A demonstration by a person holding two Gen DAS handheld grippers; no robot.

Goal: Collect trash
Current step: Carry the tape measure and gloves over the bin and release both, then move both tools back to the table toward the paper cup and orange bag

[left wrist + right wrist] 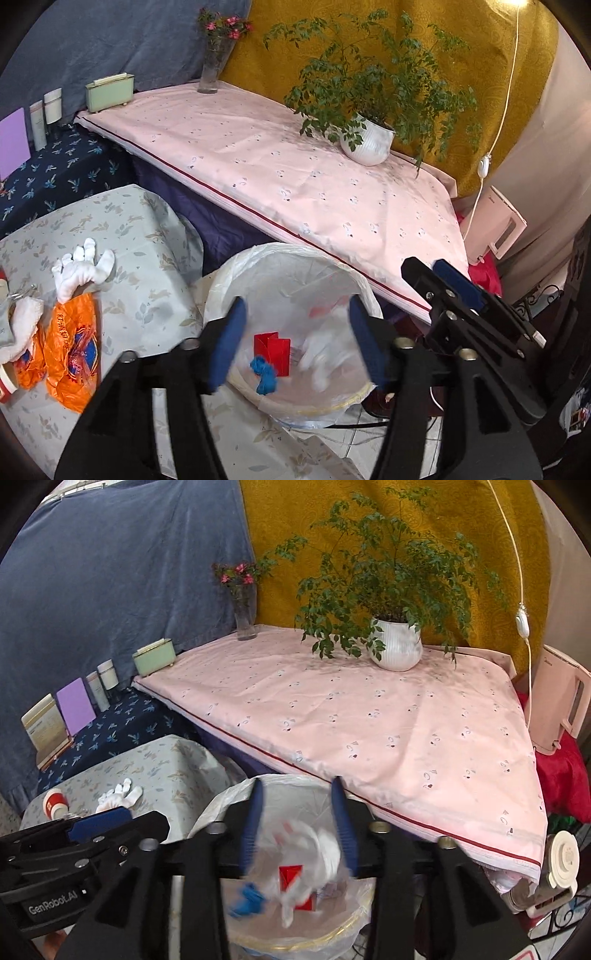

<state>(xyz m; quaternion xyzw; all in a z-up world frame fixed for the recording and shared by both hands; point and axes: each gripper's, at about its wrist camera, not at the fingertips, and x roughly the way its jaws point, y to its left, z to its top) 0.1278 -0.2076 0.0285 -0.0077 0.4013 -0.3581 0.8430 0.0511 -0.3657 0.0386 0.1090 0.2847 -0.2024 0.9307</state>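
Both jaws open over bin (236, 273).

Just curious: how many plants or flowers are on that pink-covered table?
2: a leafy potted plant in a white pot toward the right, and a glass vase of pink flowers at the back corner.

1. The right gripper (297, 825) hung over the lined trash bin (236, 797), its jaws apart.
2. A blurred white wad (314, 853) lay between and below the fingers, no pad pressing it.
3. A red carton (290, 877) and blue scrap (247, 895) sat in the bin.
4. The left gripper (99, 825) showed at the left edge.
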